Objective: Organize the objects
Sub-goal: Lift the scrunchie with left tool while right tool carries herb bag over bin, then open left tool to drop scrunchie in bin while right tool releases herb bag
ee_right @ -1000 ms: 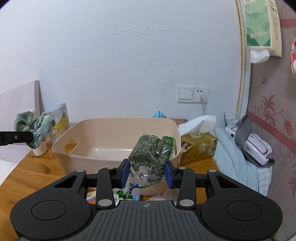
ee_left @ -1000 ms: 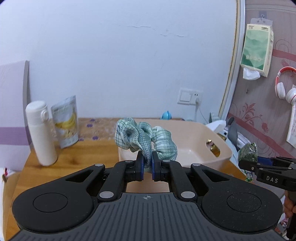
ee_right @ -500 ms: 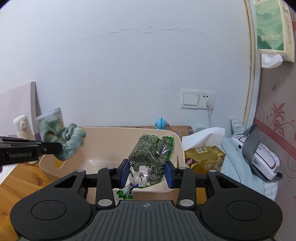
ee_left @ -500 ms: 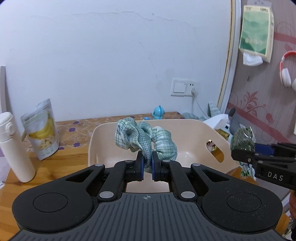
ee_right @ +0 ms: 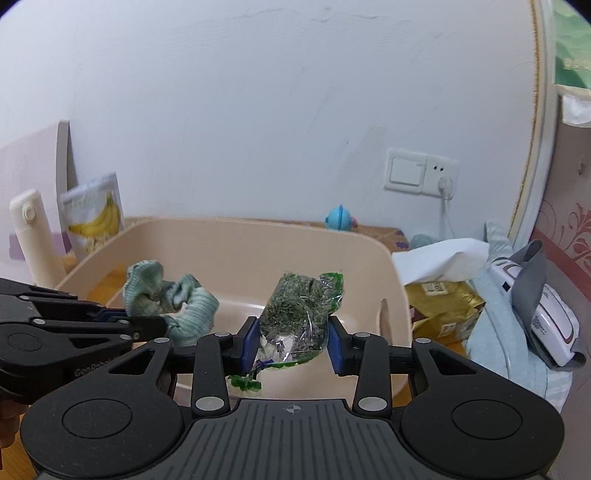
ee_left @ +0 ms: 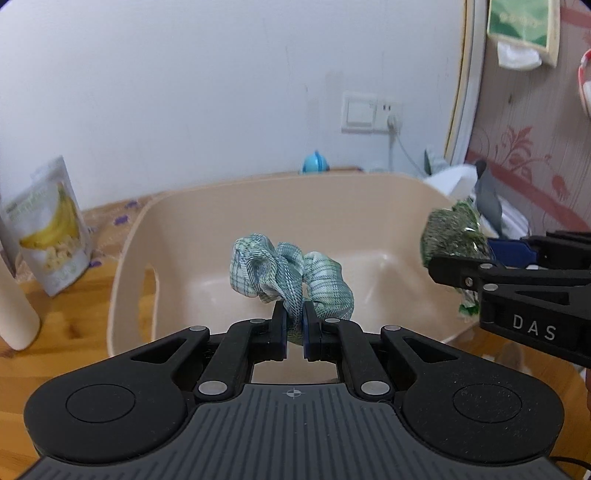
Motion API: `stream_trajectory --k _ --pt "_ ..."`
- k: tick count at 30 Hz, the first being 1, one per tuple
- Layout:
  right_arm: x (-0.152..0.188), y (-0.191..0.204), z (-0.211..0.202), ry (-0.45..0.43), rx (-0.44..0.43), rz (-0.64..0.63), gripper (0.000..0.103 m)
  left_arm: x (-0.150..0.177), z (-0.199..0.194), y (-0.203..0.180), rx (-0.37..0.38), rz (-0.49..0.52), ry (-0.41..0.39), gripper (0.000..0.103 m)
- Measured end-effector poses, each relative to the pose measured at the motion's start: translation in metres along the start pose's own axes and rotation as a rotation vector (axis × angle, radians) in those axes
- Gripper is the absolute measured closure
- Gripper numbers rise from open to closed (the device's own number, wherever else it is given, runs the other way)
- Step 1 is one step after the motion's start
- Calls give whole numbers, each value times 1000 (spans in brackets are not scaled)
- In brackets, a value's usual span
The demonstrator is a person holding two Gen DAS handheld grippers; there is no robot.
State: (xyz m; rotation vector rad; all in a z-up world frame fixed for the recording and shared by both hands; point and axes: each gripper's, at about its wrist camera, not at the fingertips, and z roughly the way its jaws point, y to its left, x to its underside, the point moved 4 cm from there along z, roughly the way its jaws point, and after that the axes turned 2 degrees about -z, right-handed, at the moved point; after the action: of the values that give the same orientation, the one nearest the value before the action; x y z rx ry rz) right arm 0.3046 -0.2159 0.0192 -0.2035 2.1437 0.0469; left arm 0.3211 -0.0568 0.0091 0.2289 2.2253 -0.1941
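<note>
My left gripper (ee_left: 293,328) pinches a fold of the scrunchie (ee_left: 291,273), soft and light, over the bin (ee_left: 129,243); my right gripper (ee_right: 291,347) clamps the crinkly herb bag (ee_right: 299,314) mid-body, slippery film, above its near rim.

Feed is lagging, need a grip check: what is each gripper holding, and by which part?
Left gripper pinches the green plaid scrunchie by its lower fold. Right gripper clamps the bag of dried greens across its lower half.

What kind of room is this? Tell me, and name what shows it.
Probably a bedroom or dorm room: a wooden table against a wall with a switch and socket, a pack of tissues and headphones hanging on a panel, and bedding beside it.
</note>
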Motion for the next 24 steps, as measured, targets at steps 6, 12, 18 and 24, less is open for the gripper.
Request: stream_trajectory --k 6,12,18,24 --pt "3 1 12 34 -1 -23 67 -2 8 1 3 -1 23 96" --pt "10 0 13 45 1 -7 56 -3 7 4 7 -39 41 80" --pt "7 -1 -2 9 4 -14 38 -6 -13 0 -17 -31 -10 40" --pt "7 -1 -27 -19 6 -40 23 -5 -40 -1 -46 -14 -46 29"
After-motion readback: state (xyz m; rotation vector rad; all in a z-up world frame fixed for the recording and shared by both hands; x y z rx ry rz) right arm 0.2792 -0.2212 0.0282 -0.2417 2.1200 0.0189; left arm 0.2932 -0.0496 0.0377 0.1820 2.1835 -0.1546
